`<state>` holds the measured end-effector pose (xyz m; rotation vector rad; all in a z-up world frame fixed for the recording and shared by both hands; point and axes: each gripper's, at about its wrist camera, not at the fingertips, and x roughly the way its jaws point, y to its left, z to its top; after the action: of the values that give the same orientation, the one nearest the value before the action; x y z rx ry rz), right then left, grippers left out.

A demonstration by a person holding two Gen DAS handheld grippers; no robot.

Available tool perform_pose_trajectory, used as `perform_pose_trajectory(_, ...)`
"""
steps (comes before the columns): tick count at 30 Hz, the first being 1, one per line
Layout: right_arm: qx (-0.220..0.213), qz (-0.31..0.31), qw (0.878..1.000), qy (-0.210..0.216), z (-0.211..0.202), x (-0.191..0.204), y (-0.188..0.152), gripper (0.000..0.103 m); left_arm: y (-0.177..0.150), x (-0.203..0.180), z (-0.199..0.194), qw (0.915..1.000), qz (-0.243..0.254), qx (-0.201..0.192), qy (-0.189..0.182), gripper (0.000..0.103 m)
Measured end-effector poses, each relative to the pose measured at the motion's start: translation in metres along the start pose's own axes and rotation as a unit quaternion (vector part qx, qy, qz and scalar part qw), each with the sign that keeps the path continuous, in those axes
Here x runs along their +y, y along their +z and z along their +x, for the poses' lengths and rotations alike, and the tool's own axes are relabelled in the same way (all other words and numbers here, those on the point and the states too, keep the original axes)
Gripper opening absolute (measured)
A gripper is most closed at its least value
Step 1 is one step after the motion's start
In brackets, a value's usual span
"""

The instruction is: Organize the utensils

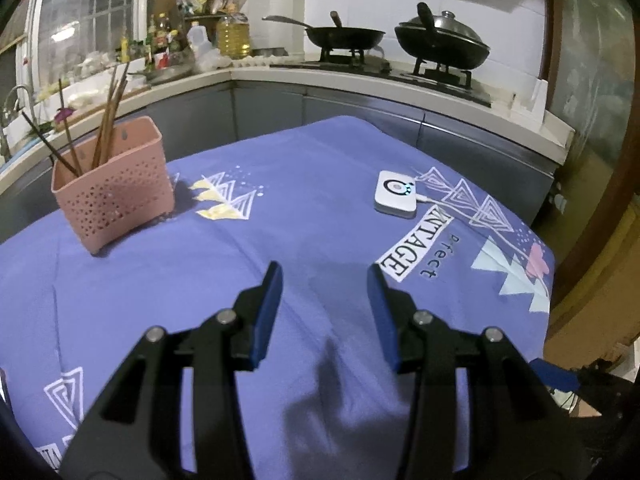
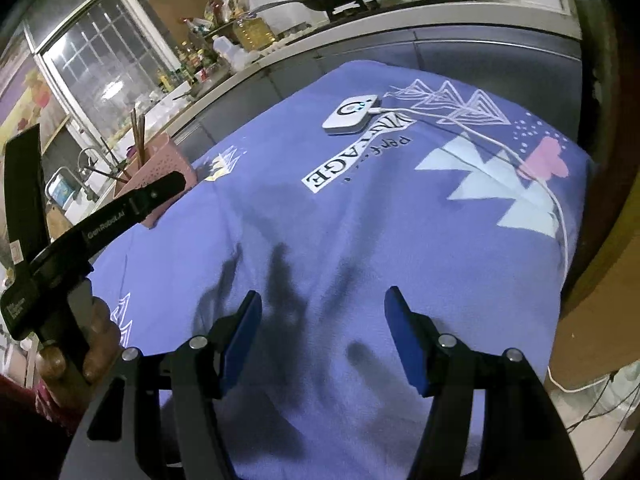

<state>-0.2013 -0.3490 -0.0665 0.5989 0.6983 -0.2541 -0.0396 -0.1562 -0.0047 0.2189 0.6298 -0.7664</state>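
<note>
Both grippers, left (image 1: 324,276) and right (image 2: 322,304), are held open and empty above the purple printed tablecloth (image 1: 304,216). Several brown wooden chopsticks (image 1: 108,120) are stood in the pink perforated plastic holder (image 1: 116,196).

pink perforated holder (image 1: 114,196) | purple triangle-print cloth (image 1: 280,240) | white device (image 1: 396,196)

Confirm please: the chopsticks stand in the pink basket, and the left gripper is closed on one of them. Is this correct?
Not quite. The chopsticks do stand in the pink basket, but the left gripper is open and empty over the cloth, apart from the basket. The left wrist view shows it.
</note>
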Motion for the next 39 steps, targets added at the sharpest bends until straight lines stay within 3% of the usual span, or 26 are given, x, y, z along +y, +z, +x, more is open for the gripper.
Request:
perform_pose_trajectory(3,-0.002,-0.004,1.000,0.000,-0.002,0.003,-0.001,0.064,0.002,0.001,-0.002,1.0000,-0.007,0.001,-0.001,0.049)
perform_pose_trajectory(10,0.003,0.006,1.000,0.007,-0.002,0.003,-0.005,0.064,-0.002,0.005,-0.014,0.9996,-0.002,-0.021,0.016,0.049)
perform_pose_trajectory(18,-0.009,-0.015,1.000,-0.009,-0.005,0.016,-0.007,0.064,-0.011,0.017,-0.013,0.9996,-0.011,-0.005,0.027,0.049)
perform_pose_trajectory(22,-0.015,-0.019,1.000,-0.017,-0.008,0.019,-0.007,0.064,-0.012,0.020,-0.016,0.9993,-0.018,-0.013,0.031,0.060)
perform_pose_trajectory(27,-0.018,-0.021,0.999,-0.022,-0.009,0.023,-0.008,0.064,-0.016,0.030,-0.017,0.9987,-0.027,-0.001,0.043,0.061)
perform_pose_trajectory(31,-0.022,-0.018,0.999,-0.023,-0.010,0.023,-0.007,0.064,-0.018,0.043,-0.020,0.9981,-0.046,0.000,0.040,0.068)
perform_pose_trajectory(35,-0.025,-0.019,0.999,-0.023,-0.011,0.025,-0.008,0.064,-0.021,0.049,-0.026,0.9969,-0.058,-0.020,0.050,0.069)
perform_pose_trajectory(39,-0.044,-0.026,0.998,-0.033,-0.015,0.030,-0.009,0.064,-0.028,0.055,-0.029,0.9946,-0.075,-0.042,0.058,0.078)
